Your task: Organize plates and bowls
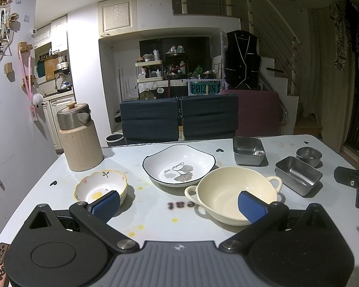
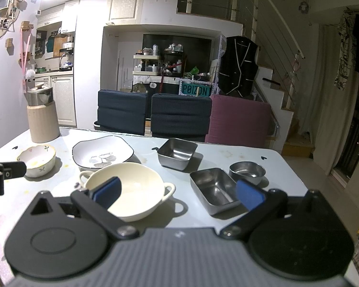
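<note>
On the pale table lie a cream two-handled bowl, a white leaf-print plate with a dark rim, a small flowered bowl, a square steel dish, a rectangular steel tray and a small round steel cup. My left gripper is open and empty, hovering in front of the flowered and cream bowls. My right gripper is open and empty, between the cream bowl and the steel tray.
A beige canister with a steel lid stands at the table's far left. Two dark blue chairs and a maroon one line the far edge. The other gripper shows at each view's side edge.
</note>
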{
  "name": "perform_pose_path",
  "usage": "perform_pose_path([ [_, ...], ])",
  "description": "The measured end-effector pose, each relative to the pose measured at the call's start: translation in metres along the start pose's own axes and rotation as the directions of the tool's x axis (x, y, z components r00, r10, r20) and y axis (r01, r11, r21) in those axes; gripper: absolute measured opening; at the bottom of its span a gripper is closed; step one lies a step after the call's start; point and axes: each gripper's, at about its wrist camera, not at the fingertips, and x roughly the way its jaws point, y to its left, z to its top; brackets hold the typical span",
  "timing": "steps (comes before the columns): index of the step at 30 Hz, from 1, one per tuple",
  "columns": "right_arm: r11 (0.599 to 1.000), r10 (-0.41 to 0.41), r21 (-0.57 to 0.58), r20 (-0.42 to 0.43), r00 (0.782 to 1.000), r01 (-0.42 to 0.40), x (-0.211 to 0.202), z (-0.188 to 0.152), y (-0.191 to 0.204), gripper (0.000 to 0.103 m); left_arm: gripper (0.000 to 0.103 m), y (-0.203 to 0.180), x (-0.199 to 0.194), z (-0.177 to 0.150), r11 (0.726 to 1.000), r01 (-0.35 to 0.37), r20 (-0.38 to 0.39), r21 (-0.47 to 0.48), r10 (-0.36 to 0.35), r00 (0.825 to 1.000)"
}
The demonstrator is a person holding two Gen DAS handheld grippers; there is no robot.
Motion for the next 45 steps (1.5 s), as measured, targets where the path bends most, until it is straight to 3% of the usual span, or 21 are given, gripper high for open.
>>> perform_pose_path([
  [24,1.000,0.013,0.003,0.011,1.000,-0.013,0.003,0.000,0.010,0.103,0.103,0.004,0.001,0.008,0.999,-0.020,0.019,-0.026,0.020,1.000],
  [39,0.989,0.127,-0.087,0.121,0.985,-0.116,0.033,0.038,0.015,0.103,0.103,0.029,0.029,0.045,0.985,-0.098,0.085,-0.143,0.111,0.990],
  [45,0.984,0.165,-0.082,0.096,0.982,-0.158,0.067,0.057,0.016,0.103,0.103,0.042,0.053,0.063,0.971,-0.125,0.091,-0.203,0.146,0.985],
])
